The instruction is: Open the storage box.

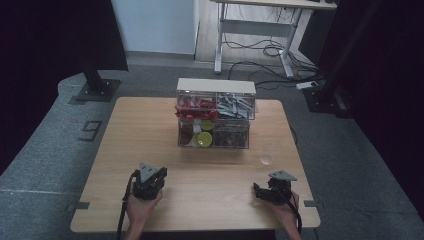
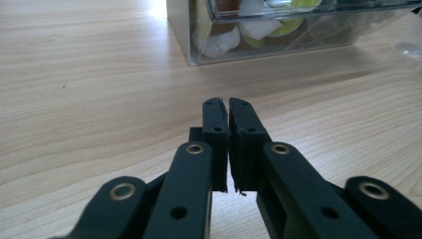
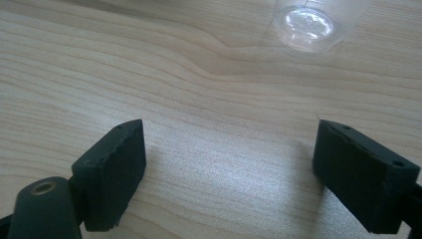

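- The left gripper (image 2: 228,107) has its black fingers pressed together, with nothing between them.
- The right gripper (image 3: 229,164) has its fingers wide apart over bare wood.
- A small clear cup (image 3: 314,22) stands at the top right of the right gripper view.
- The bench (image 1: 150,130) is pale, smooth wood with wavy lines.
- A clear plastic drawer box (image 1: 215,114) sits at the middle back.
- The floor (image 1: 45,145) is grey carpet.
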`<move>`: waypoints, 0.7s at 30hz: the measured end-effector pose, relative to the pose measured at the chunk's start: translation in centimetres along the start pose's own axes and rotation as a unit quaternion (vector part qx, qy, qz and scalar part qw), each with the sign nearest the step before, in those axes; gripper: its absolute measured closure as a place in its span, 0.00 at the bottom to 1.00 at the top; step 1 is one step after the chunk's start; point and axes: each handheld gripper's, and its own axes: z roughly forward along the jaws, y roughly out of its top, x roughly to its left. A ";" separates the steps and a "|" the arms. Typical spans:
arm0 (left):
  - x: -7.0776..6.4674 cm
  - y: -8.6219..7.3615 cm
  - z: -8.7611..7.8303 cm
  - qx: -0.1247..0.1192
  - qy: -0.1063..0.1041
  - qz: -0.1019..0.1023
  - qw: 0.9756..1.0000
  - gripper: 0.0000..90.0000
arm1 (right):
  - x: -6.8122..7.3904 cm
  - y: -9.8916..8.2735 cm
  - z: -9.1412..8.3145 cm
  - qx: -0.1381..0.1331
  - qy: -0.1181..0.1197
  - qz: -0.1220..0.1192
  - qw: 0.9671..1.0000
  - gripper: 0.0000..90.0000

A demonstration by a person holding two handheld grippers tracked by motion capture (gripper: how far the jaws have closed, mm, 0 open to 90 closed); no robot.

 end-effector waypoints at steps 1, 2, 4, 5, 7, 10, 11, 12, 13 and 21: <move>-0.1 0.1 -0.1 0.000 -0.003 0.001 1.000 0.98 | 0.0 0.0 0.0 0.000 0.000 0.000 1.000 0.15; -0.1 0.1 -0.1 0.000 -0.003 0.001 1.000 0.99 | 0.0 0.0 0.0 -0.001 -0.001 -0.001 1.000 0.16; -0.2 0.4 -0.1 -0.001 -0.007 0.002 1.000 1.00 | 0.0 0.0 0.0 -0.001 -0.001 0.000 1.000 0.16; -0.2 0.4 -0.1 -0.001 -0.007 0.002 1.000 1.00 | 0.0 0.0 0.0 -0.001 -0.001 0.000 1.000 0.16; -0.4 0.7 0.0 -0.003 -0.010 0.005 1.000 1.00 | 0.0 0.0 0.0 -0.001 -0.001 0.000 1.000 0.16; -0.6 0.9 0.0 -0.014 -0.008 0.007 1.000 1.00 | 0.0 0.0 0.0 -0.001 -0.001 0.000 1.000 0.16; -0.7 1.0 0.0 -0.017 -0.008 0.011 1.000 1.00 | 0.0 0.0 0.0 -0.001 -0.001 0.000 1.000 0.16; -0.7 1.0 0.0 -0.017 -0.008 0.011 1.000 1.00 | 0.0 0.0 0.0 -0.001 -0.001 0.000 1.000 0.16; -0.8 1.2 0.0 -0.020 -0.007 0.012 1.000 1.00 | 0.0 0.0 0.0 -0.001 -0.001 0.000 1.000 0.16; -1.4 1.9 0.6 -0.018 -0.021 0.016 0.999 1.00 | 0.0 0.0 -0.1 -0.001 -0.001 0.001 1.000 0.16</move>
